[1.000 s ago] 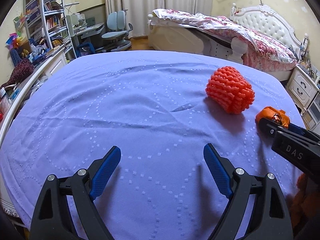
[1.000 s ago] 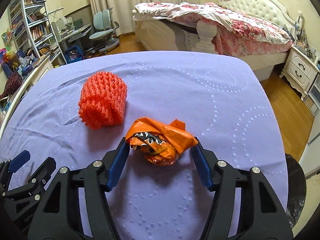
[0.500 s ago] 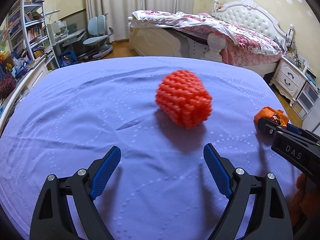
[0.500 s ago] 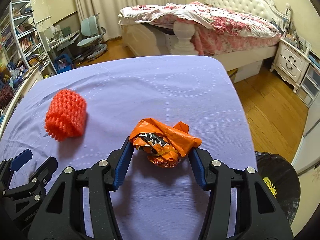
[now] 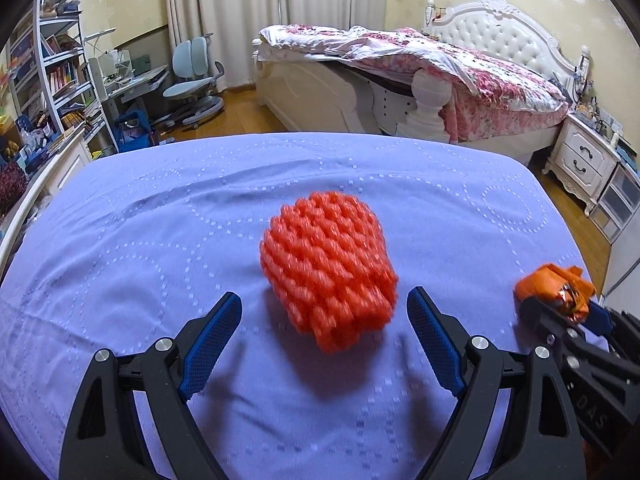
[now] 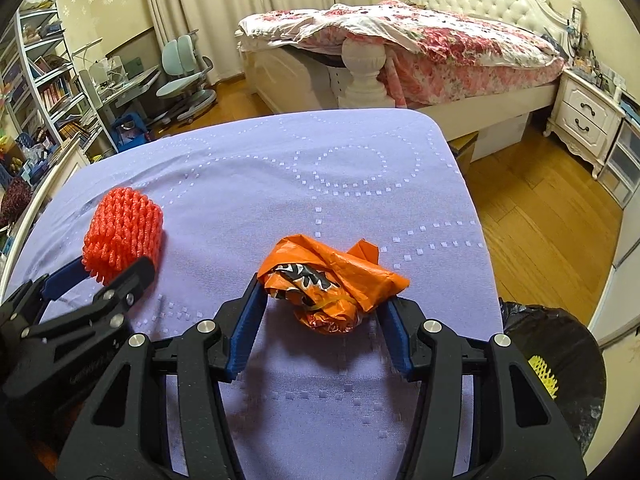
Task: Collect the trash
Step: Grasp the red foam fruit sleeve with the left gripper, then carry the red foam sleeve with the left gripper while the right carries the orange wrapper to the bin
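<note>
- Right gripper (image 6: pixel 322 322) clamped on crumpled orange plastic wrapper (image 6: pixel 328 284), near right table edge; next: carry to black bin bag (image 6: pixel 560 380)
- Left gripper (image 5: pixel 324 334) fingers apart; red foam net sleeve (image 5: pixel 326 268) lies just beyond them; next: advance, close

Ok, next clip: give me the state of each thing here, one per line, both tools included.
Left tool: open, its pads either side of the foam net, not touching it.
Right tool: shut on the orange wrapper.
Red foam net: lying on its side on the purple cloth, not gripped.
Orange wrapper: crumpled, clamped between both pads.
Black bin bag: open beside the table, a yellow foam net inside.
</note>
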`<action>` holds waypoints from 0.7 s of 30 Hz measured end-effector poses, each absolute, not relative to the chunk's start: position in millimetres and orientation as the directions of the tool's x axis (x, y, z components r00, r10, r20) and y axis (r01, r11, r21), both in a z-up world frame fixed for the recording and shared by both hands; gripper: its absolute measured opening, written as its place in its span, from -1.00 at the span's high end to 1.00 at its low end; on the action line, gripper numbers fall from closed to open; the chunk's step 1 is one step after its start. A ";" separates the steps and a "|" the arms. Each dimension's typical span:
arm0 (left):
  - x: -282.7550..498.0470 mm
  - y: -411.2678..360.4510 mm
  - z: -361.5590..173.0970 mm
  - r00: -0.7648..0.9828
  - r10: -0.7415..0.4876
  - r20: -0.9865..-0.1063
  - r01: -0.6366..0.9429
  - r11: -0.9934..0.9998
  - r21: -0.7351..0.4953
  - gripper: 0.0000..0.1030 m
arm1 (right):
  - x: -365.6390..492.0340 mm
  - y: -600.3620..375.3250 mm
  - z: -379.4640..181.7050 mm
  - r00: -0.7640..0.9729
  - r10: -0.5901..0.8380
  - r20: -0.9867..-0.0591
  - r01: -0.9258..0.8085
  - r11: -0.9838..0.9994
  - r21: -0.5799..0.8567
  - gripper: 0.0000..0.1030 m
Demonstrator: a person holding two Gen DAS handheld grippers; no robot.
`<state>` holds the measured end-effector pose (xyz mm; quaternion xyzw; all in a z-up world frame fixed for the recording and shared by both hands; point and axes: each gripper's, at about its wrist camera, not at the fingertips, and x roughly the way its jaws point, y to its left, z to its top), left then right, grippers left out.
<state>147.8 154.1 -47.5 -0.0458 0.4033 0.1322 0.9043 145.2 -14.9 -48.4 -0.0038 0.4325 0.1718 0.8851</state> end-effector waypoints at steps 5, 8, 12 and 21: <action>155.2 160.2 -48.3 0.635 0.190 -0.748 -0.278 0.960 0.008 -0.64 | 145.2 -13.9 -48.9 0.566 0.300 -0.768 -0.311 0.940 0.138 -0.03; 156.0 163.5 -49.1 0.633 0.174 -0.755 -0.273 0.962 -0.007 -0.64 | 146.7 -12.9 -49.3 0.565 0.297 -0.769 -0.315 0.940 0.132 -0.03; 154.8 165.7 -49.1 0.635 0.167 -0.755 -0.273 0.962 -0.017 -0.44 | 146.1 -12.1 -50.4 0.566 0.295 -0.770 -0.319 0.940 0.126 -0.03; 151.3 162.2 -51.0 0.638 0.132 -0.759 -0.233 0.972 -0.027 0.14 | 145.4 -11.6 -50.4 0.567 0.293 -0.770 -0.321 0.939 0.121 -0.02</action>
